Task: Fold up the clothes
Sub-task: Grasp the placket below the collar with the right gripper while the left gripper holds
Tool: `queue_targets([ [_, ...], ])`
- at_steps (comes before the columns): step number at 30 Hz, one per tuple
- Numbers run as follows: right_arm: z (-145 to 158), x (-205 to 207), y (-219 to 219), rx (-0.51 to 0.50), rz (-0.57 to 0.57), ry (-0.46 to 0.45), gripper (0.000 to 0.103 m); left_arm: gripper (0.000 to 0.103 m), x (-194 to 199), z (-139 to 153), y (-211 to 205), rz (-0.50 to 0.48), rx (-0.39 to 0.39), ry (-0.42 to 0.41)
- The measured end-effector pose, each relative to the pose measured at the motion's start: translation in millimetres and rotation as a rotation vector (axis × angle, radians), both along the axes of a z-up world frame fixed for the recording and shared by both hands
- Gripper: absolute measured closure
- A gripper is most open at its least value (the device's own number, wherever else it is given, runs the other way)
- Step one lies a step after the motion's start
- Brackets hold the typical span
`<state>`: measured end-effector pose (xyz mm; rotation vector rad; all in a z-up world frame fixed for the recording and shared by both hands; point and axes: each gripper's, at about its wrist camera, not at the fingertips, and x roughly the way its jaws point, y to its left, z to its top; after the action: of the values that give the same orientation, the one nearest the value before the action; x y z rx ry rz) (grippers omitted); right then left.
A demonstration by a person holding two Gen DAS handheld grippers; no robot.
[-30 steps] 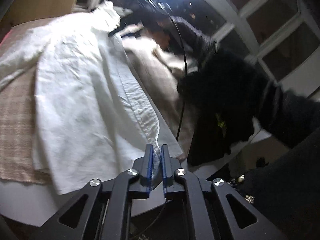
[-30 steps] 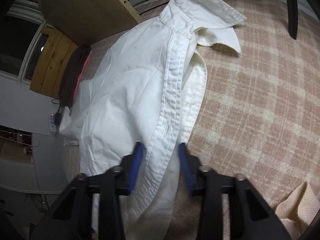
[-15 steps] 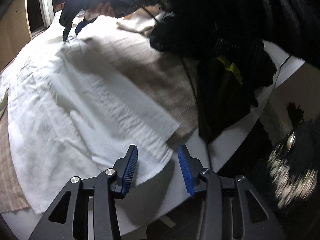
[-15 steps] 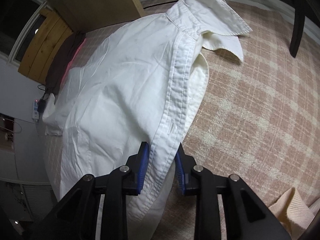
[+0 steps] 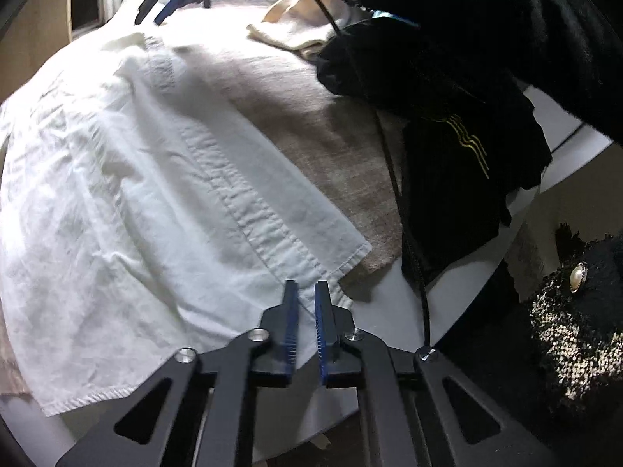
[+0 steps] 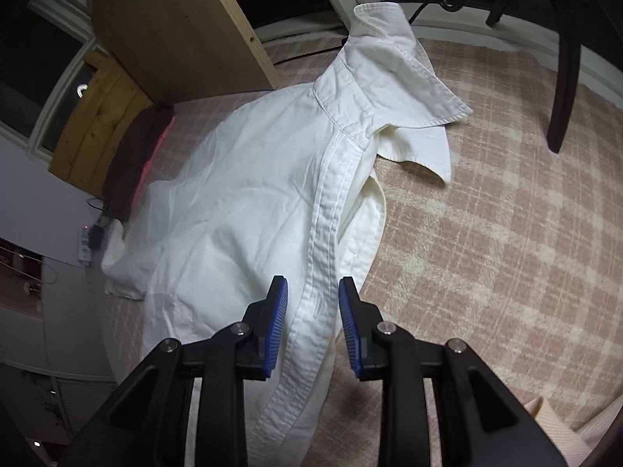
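Shirt fabric, white and creased, filled the left half of the left wrist view, spread flat over a tan checked cloth on a round white table, with the hem running from seven o'clock up toward the centre. The button placket ran diagonally from about eleven o'clock down to the lower front corner near the middle of the frame. The left gripper sat at six o'clock with its blue pads nearly together, a narrow slot between them, just at the shirt's bottom corner; whether any cloth was pinched there could not be told. Right of it, a black cable crossed the cloth, and a black garment with thin yellow wavy lines lay at three o'clock, draping over the table edge. A dark sleeve reached across from two o'clock toward twelve. In the right wrist view, a wooden board stood at eleven o'clock, and the same shirt lay on the pink-and-cream checked cloth, its collar at twelve to one o'clock. The right gripper at six o'clock had its pads apart, straddling the placket without clamping it. A dark chair leg stood at two o'clock, and a cream knit piece showed at five o'clock.
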<state>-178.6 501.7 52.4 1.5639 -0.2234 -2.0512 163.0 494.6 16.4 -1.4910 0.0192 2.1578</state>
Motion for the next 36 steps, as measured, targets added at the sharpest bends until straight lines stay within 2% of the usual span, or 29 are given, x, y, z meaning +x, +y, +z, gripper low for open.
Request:
queue_targets([
  [1,-0.7,0.0,-3.3,0.02,0.01,0.006,0.076,0.103,0.4,1.9,-2.4,0.007,0.014,-0.002],
  [2,-0.7,1.6,-3.7,0.033,0.022,0.016,0.083,0.103,0.9,3.8,-4.9,0.014,0.029,-0.004],
  [3,1.9,2.9,-6.7,0.053,0.036,0.034,0.094,0.103,1.7,7.7,-8.3,0.023,0.053,-0.004],
  [6,12.1,5.5,-10.4,0.096,0.06,0.092,0.1,0.103,4.7,27.5,-19.9,0.053,0.133,0.015],
  [10,26.9,1.2,-5.4,0.122,0.047,0.164,0.101,0.103,5.2,47.5,-32.6,0.102,0.212,0.03],
  [13,34.4,-5.4,-3.5,0.148,0.033,0.203,0.101,0.101,2.7,44.2,-23.2,0.065,0.163,0.019],
  [14,32.0,-8.6,-3.5,0.137,0.033,0.191,0.101,0.096,5.7,39.0,-18.6,0.034,0.123,-0.002],
  [16,24.8,-11.1,-5.3,0.147,0.036,0.174,0.101,0.074,15.5,30.5,-9.1,-0.023,0.048,-0.024],
  [18,16.8,-11.8,-8.0,0.153,0.034,0.163,0.101,0.069,23.0,25.8,-1.7,-0.057,-0.011,-0.011],
  [22,6.9,-10.9,-5.8,0.123,0.032,0.117,0.101,0.069,25.9,19.8,8.6,-0.099,-0.111,0.049],
  [23,5.8,-10.0,-5.3,0.115,0.034,0.105,0.1,0.071,26.6,18.4,11.1,-0.11,-0.136,0.065],
  [24,4.6,-9.2,-4.8,0.108,0.035,0.093,0.099,0.077,27.3,16.9,13.7,-0.12,-0.161,0.08],
  [25,3.4,-8.3,-4.3,0.1,0.037,0.082,0.097,0.096,24.9,18.0,8.6,-0.108,-0.126,0.057],
  [26,2.6,-7.5,-3.6,0.092,0.038,0.071,0.09,0.103,22.4,19.3,3.4,-0.096,-0.09,0.034],
  [27,4.4,-6.5,-0.7,0.083,0.033,0.07,0.08,0.103,19.5,20.1,-2.9,-0.072,-0.068,0.011],
  [29,8.0,-4.8,5.1,0.063,0.024,0.067,0.072,0.103,16.6,26.5,-14.8,-0.03,-0.04,0.001],
  [34,6.4,-9.1,6.2,0.038,0.033,0.037,0.072,0.103,15.9,49.2,-43.0,0.047,0.04,0.011],
  [36,-0.8,-10.7,-1.0,0.043,0.048,0.017,0.072,0.103,18.5,51.2,-43.5,0.049,0.023,0.019],
])
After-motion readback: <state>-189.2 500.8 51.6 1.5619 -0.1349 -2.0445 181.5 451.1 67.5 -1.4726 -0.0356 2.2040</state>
